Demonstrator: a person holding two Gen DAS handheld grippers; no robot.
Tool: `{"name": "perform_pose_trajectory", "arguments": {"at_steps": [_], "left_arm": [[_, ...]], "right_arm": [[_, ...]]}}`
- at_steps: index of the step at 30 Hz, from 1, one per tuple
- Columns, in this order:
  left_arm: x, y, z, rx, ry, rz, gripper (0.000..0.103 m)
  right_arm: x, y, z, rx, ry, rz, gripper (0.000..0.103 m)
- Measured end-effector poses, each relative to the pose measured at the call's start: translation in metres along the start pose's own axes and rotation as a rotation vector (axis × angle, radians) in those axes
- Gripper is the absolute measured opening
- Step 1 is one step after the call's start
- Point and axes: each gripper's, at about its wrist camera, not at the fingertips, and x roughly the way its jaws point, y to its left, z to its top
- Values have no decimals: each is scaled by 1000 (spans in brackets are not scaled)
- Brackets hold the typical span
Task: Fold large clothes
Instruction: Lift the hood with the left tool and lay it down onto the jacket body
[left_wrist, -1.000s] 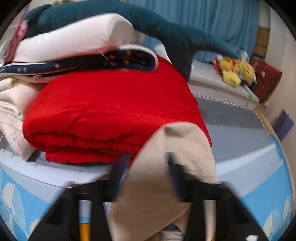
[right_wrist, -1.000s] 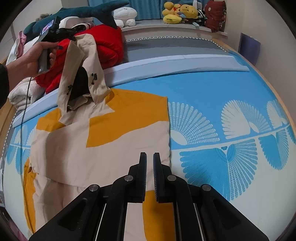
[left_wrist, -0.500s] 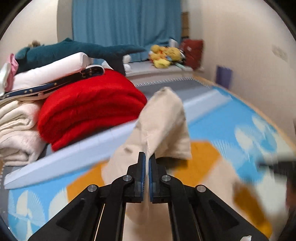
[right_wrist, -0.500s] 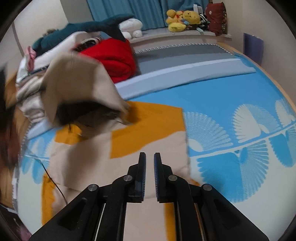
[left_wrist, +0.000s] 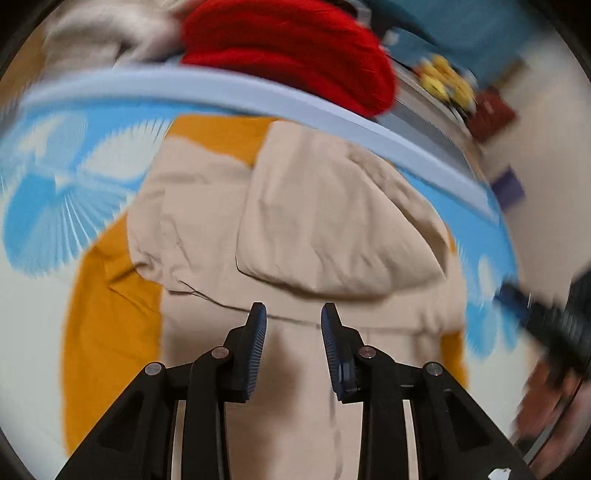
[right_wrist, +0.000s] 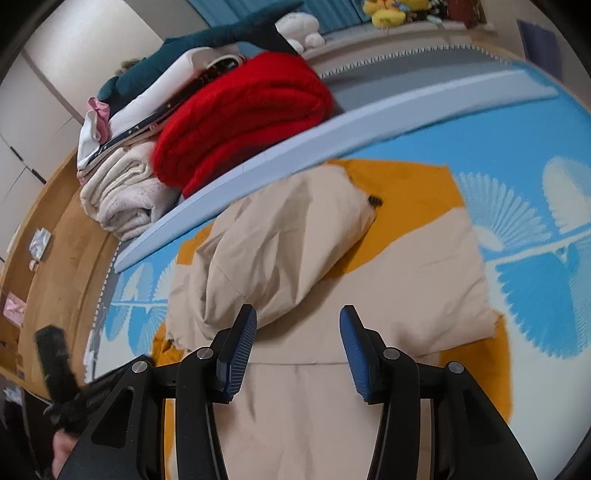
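Observation:
A beige and orange hooded jacket (right_wrist: 388, 273) lies spread on the blue patterned bed sheet (right_wrist: 535, 155). Its hood (left_wrist: 332, 221) is folded down flat onto the body. My left gripper (left_wrist: 293, 318) hovers just below the hood's edge; its jaws are opening, with nothing pinched between them. My right gripper (right_wrist: 298, 322) hangs over the jacket's middle (right_wrist: 295, 387), its jaws opening too, and only flat cloth shows beneath the gap. Each gripper shows blurred in the other's view: the left gripper (right_wrist: 55, 358) at lower left, the right gripper (left_wrist: 546, 325) at the right edge.
A folded red blanket (right_wrist: 243, 110) sits beyond a pale blue sheet band (right_wrist: 369, 125), beside a stack of cream bedding (right_wrist: 122, 192) and a teal shark plush (right_wrist: 229, 33). Yellow plush toys (right_wrist: 391, 13) line the far ledge. A wooden surround (right_wrist: 55, 236) lies at the left.
My left gripper swung the hood down onto the jacket's body, let go of it and opened. My right gripper, shut before, now stands open.

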Motion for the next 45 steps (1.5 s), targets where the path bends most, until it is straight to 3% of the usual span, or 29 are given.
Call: {"name": "perform_pose_trajectory", "arguments": {"at_steps": [3,7,11,15,16,17,18,19,20,21,25,27,28,30,32,34,37,39,41,43,45], "left_arm": [[22,24,10,-154,52,-78,28],[45,46,11,-286,82,-121,36],[66,66,12,-451,107,-249,44],[83,70,11,-530,116,-320,45],[86,71,11,-539,115,-339,44],[88,72,11,-550,109,-353,43],[89,74,9,-565,101,-370,40],[90,74,9,-576,92,-389,25],[89,74,8,-574,89,-395,5],[84,72,10,-557,74,-391,0],[37,52,22,-412,-61,-357,0],[31,39,22,-285,-64,-230,0],[42,34,19,-233,-19,-142,0],[71,37,10,-193,94,3,1],[84,43,1,-210,127,74,2],[81,42,2,-227,125,67,3],[66,38,5,-234,124,103,16],[45,24,9,-168,26,193,16],[30,5,11,-63,-61,223,21],[30,-11,6,18,-78,155,23],[44,-20,-2,60,-43,83,23]], "right_arm": [[20,5,-1,39,31,47,48],[49,21,-2,38,81,110,50],[67,32,-5,14,96,148,51],[77,42,-8,-33,73,153,49],[78,43,-8,-41,70,158,45],[81,45,-9,-57,66,169,23],[81,46,-9,-67,64,175,8],[81,48,-9,-76,59,174,8],[81,48,-10,-84,53,168,4],[80,47,-11,-88,46,163,3],[66,35,-13,-17,16,158,1],[66,28,-18,37,26,160,1],[69,25,-21,50,44,149,1],[100,14,-37,81,172,57,1],[123,0,-50,138,272,17,2],[138,-12,-60,184,326,-9,2],[134,-16,-56,177,306,-38,2],[125,-13,-49,143,275,-56,8],[116,-11,-43,132,254,-84,15],[106,-8,-37,137,217,-101,29],[93,-2,-29,113,127,-98,44]]}}
